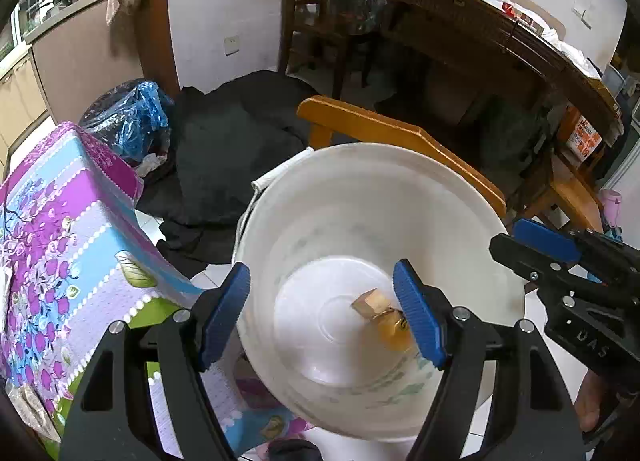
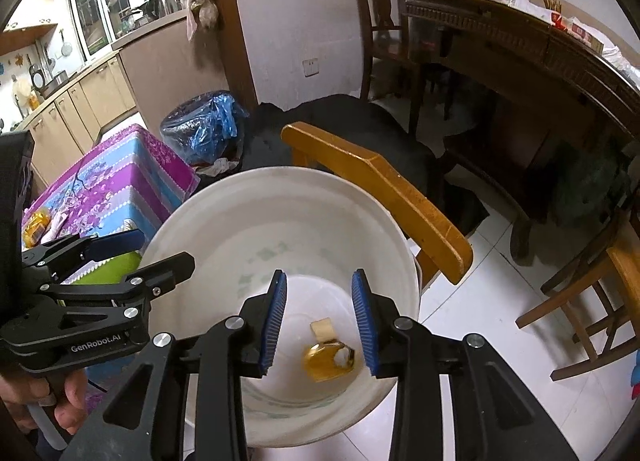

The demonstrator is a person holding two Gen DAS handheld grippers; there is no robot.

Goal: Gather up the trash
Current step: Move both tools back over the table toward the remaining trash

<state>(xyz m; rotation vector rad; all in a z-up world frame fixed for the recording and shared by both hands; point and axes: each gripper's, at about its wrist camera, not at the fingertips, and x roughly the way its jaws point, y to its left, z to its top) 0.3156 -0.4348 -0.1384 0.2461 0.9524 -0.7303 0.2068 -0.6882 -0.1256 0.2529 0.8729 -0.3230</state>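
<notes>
While the left wrist view shows the left gripper [image 1: 322, 313] spread wide and empty above the white bucket [image 1: 460, 197], the right wrist view shows the right gripper [image 2: 320, 321] parted, empty, over yellow trash [image 2: 326, 357] lying on that bucket's floor.

The white bucket [image 1: 360, 197] is smooth plastic with a dull sheen, faint greenish print showing through its wall. On its floor lie a shiny, crinkled gold wrapper [image 2: 326, 357] and a matt tan scrap of paper [image 2: 322, 328]. The chair back [image 2: 384, 197] beside it is glossy varnished wood, honey-coloured. The desk [image 1: 68, 221] wears a patterned, lightly textured plastic cover. The left gripper [image 1: 320, 313] is matt black plastic with ribbed blue pads and bright metal screws.
</notes>
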